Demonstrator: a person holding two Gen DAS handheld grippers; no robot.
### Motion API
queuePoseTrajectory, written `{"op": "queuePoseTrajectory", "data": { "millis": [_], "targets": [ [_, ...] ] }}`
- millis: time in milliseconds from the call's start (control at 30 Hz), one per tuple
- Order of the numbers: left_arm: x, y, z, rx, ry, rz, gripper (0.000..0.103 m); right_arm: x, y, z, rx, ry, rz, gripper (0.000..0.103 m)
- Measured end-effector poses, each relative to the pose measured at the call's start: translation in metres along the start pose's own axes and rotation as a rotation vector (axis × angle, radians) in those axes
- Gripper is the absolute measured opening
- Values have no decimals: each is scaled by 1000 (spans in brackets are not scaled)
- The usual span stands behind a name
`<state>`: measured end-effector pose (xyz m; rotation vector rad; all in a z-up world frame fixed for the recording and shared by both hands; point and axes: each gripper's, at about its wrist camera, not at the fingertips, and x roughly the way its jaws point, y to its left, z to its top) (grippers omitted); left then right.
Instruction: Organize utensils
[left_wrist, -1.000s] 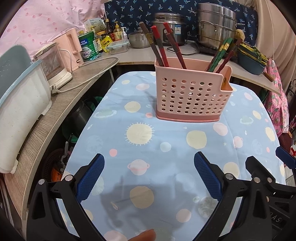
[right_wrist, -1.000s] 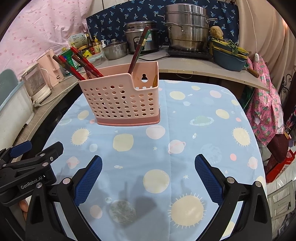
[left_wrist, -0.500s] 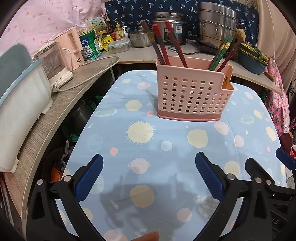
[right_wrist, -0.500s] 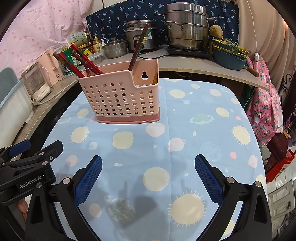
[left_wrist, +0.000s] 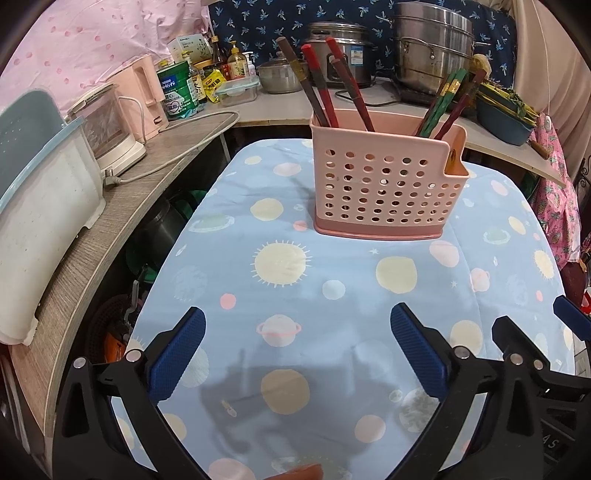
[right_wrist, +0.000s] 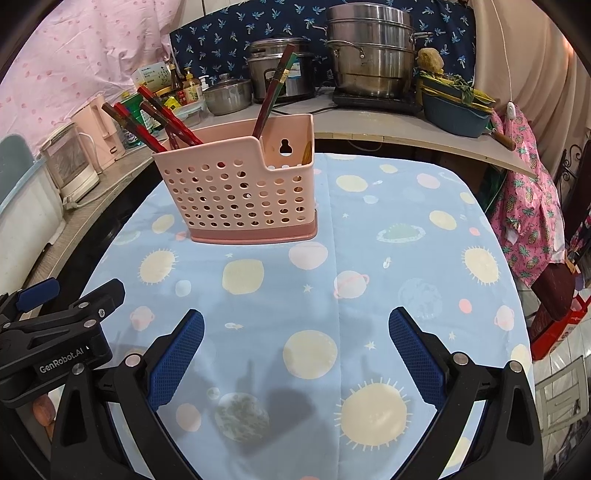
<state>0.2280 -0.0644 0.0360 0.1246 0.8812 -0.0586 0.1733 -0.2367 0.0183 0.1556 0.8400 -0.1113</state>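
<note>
Two wide-apart tools (left_wrist: 295, 345), perforated pink caddy (left_wrist: 384, 188)

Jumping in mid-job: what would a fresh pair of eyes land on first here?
The pink perforated utensil holder stands upright mid-table on the blue planet-print cloth, red chopsticks leaning out its left end, green ones its right. Both grippers hover open, empty.

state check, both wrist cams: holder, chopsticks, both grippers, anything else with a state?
pink holder: upright on the tablecloth, untouched
red chopsticks: standing in the holder's left end, leaning left
green chopsticks: standing in its right end, leaning right
left gripper: jaws open, holding nothing
right gripper: jaws open, holding nothing
white plug: unplugged, lying on the side counter
</note>
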Motion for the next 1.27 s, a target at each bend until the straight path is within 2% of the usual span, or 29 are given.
{"op": "queuePoseTrajectory", "data": {
  "millis": [1267],
  "targets": [
    [9,3,8,-12,6,-9,96,7,-5,3,7,8,-4,97]
  ]
}}
